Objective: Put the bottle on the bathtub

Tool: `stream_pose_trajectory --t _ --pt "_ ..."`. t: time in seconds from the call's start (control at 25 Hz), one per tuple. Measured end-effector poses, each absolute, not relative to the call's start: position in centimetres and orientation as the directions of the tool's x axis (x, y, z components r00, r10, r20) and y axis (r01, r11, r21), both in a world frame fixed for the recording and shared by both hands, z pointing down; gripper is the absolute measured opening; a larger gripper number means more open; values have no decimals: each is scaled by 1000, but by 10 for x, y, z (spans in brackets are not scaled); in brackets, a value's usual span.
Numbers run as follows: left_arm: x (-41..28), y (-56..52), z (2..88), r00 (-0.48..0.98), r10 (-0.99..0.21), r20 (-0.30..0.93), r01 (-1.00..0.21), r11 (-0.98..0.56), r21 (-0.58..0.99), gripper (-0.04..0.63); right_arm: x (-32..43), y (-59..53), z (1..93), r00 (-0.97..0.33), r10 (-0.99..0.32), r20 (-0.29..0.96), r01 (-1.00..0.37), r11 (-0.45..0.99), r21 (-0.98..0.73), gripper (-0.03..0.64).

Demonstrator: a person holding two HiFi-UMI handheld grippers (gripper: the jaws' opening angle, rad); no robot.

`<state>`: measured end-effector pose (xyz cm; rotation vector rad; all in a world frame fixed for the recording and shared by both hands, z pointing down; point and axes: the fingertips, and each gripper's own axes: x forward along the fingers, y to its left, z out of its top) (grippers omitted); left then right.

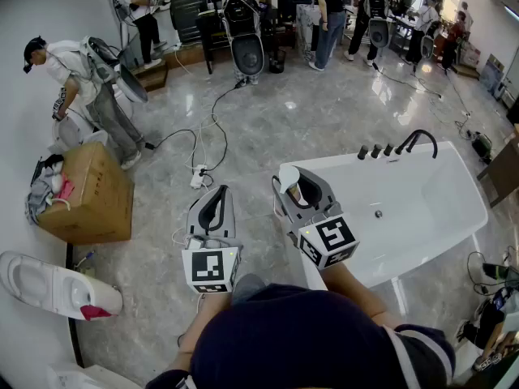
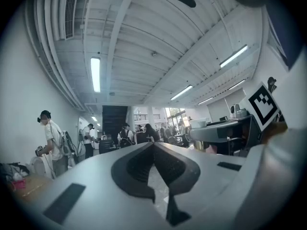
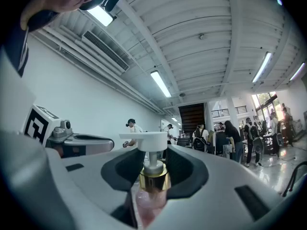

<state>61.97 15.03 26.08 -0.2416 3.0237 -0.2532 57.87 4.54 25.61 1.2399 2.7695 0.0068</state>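
Head view looks steeply down; gripper views tilt upward, sharing distant people [image 2: 125, 135].

L gripper [image 1: 216, 196] jaws together, empty; R gripper [image 1: 295, 186] clamped on bottle [image 3: 152, 188].

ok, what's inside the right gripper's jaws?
A pump bottle with pink liquid, gold collar and white pump head, clamped in the right gripper. Its lower body is covered by the jaws.
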Motion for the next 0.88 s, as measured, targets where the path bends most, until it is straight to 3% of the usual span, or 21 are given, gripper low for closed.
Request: stream_pose_trajectory --t 0.4,0.88 --pt "567 169 277 -982 -181 -61 -170 975 -145 22 529 65 269 -660 748 -65 749 662 26 155" --pt "416 251 270 -976 -203 -75 -193 973 -128 22 386 135 262 -679 730 -82 731 682 16 155"
